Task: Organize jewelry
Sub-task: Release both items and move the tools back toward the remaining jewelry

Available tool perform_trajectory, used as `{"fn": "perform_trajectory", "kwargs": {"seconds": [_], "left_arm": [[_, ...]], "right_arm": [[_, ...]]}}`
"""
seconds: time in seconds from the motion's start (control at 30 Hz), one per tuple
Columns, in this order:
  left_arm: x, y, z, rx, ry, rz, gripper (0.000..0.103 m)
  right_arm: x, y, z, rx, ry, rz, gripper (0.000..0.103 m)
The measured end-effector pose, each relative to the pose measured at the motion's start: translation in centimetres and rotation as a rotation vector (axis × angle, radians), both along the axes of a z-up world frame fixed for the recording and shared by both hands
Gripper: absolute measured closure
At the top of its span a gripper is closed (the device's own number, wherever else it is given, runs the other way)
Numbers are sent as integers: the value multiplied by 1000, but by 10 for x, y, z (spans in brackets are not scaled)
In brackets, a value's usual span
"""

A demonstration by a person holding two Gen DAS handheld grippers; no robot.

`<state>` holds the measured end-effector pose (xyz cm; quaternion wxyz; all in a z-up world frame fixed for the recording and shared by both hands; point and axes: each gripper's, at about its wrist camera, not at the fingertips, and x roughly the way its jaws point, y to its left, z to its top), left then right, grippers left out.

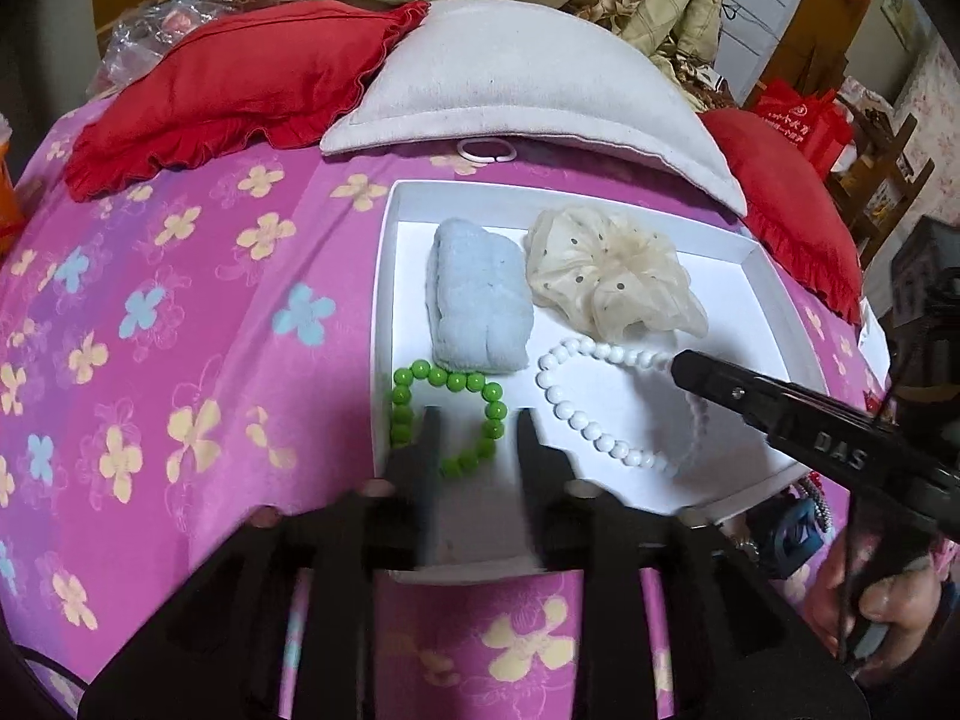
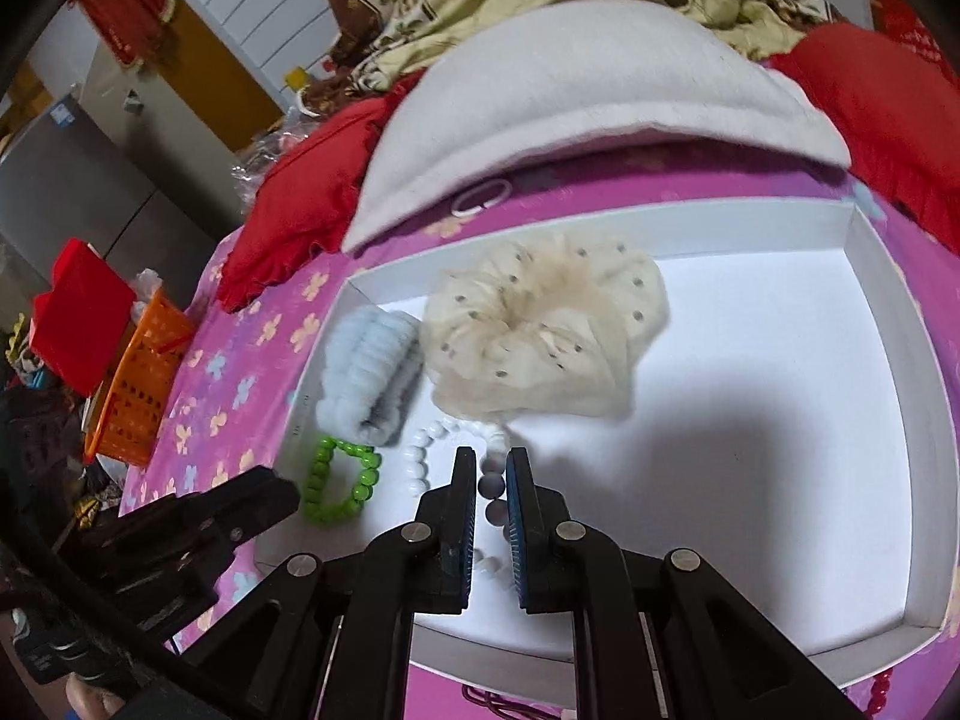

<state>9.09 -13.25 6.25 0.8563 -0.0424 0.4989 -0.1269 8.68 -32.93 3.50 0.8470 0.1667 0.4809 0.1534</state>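
Inside the white tray [image 1: 750, 264] on the bed, 4 things lie: a blue scrunchie [image 1: 480, 306] at the far left corner, a cream scrunchie [image 1: 612, 270] just beside it, a green bead bracelet [image 1: 447, 414] and a white bead bracelet [image 1: 594, 402] nearer. The right gripper [image 2: 492, 468] – jaws nearly closed – straddles the white beads. The left gripper [image 1: 474, 426] hovers open over the green bracelet.

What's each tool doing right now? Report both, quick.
Left tool: open, holding nothing, hovering over the green bead bracelet.
Right tool: nearly closed around the white bead bracelet; firm grip cannot be told.
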Motion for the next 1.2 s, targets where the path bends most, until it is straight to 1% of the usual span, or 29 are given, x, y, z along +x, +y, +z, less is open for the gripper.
{"fn": "perform_trajectory", "kwargs": {"seconds": [0.03,0.07,0.1,0.17,0.3,0.37,0.4,0.47,0.6,0.7,0.8,0.9,1.03,1.13,1.17,1.2], "left_arm": [[-3,2,2,-12,-5,4,67],[-7,3,5,-24,-6,6,67],[-12,7,9,-37,-6,7,67],[-21,12,19,-47,-16,13,67],[-57,32,49,-35,-83,31,67],[-75,45,59,-30,-109,53,63],[-86,53,64,-26,-125,70,58],[-107,67,71,-19,-151,106,55],[-146,91,67,-10,-158,166,55],[-173,103,50,-14,-124,212,55],[-196,107,35,-12,-98,250,55],[-216,110,26,-26,-81,284,55],[-234,113,18,-86,-43,304,55],[-241,110,19,-92,-35,301,55],[-242,109,19,-90,-37,299,55],[-244,108,20,-87,-39,296,55]], "right_arm": [[-2,-1,2,-6,-2,-3,92],[-4,-1,4,-15,-8,-4,85],[-8,-1,8,-25,-19,-3,75],[-19,-3,19,-39,-55,2,66],[-52,-12,41,-73,-112,19,65],[-74,-25,47,-80,-130,18,64],[-84,-31,49,-82,-136,14,64],[-107,-45,49,-98,-147,-2,63],[-145,-70,38,-181,-144,-28,63],[-160,-83,26,-217,-126,-60,63],[-165,-94,21,-224,-134,-98,63],[-158,-103,17,-212,-139,-142,63],[-142,-102,6,-124,-106,-132,63],[-130,-90,-5,-127,-73,-115,63],[-129,-87,-8,-134,-64,-110,66],[-129,-84,-10,-156,-59,-117,79]]}}
